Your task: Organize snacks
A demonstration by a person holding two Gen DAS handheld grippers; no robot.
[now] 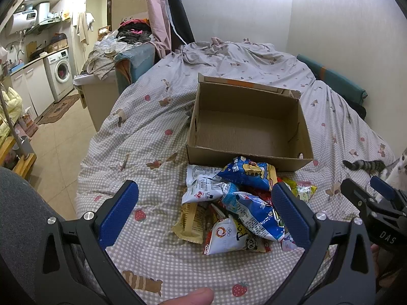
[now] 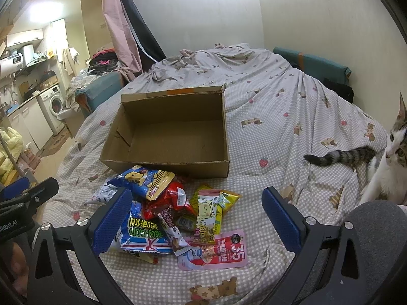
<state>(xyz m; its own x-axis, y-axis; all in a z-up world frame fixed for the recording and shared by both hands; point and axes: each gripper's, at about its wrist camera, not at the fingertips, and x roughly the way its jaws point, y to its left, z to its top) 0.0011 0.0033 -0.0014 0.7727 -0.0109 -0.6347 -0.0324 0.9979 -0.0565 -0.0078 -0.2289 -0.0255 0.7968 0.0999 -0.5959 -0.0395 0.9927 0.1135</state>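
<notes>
An empty open cardboard box (image 1: 241, 158) (image 2: 165, 168) sits on the checked bedspread. Just in front of it lies a loose pile of snack packets (image 1: 241, 203) (image 2: 165, 211). A blue bag (image 1: 246, 172) (image 2: 142, 180) leans on the box's front wall, and a pink pouch (image 2: 216, 251) lies nearest me. My left gripper (image 1: 206, 186) hovers open over the pile's left side, holding nothing. To its right, my right gripper (image 2: 197, 193) is also open and empty above the pile. Each gripper shows at the edge of the other's view, the right gripper (image 1: 368, 190) and the left gripper (image 2: 30, 190).
A cat (image 2: 389, 167) (image 1: 396, 172) sits on the bed at the right, its striped tail (image 2: 338, 156) stretched toward the box. The bedspread (image 2: 279, 96) is rumpled at the far end. The bed's left edge drops to a tiled floor (image 1: 63, 137), with a washing machine (image 1: 59, 72) beyond.
</notes>
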